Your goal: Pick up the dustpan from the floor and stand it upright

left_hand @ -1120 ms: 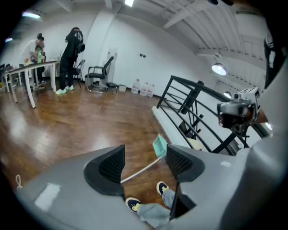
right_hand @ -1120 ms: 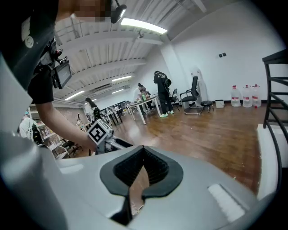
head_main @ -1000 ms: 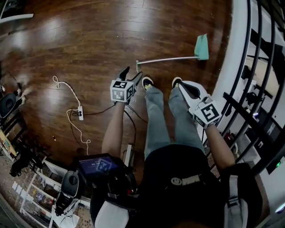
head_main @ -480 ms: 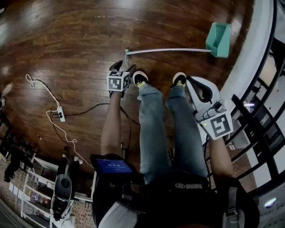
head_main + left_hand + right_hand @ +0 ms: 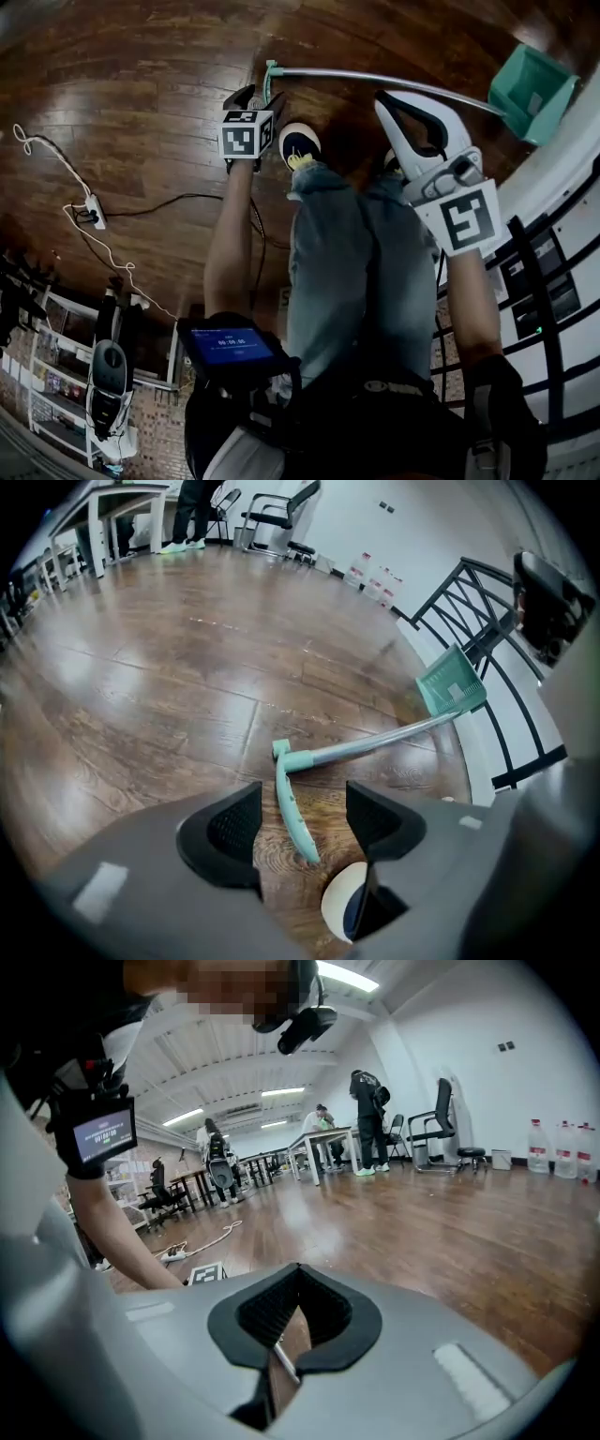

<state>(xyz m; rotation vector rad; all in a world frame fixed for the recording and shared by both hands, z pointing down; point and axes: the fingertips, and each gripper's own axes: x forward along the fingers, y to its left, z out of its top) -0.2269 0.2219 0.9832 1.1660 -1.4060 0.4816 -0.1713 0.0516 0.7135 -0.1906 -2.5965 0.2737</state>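
Dustpan lies unlifted on the floor, its handle untouched between jaws of the left claw, spread but just narrowing; right claw is pressed together.

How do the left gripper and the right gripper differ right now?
The left gripper has its jaws apart, just closed slightly, with the dustpan handle lying untouched between them; the right gripper has its jaws shut on nothing. The left gripper points steeply down at the floor; the right gripper points far nearer level. Both are grey with black-lined jaws.
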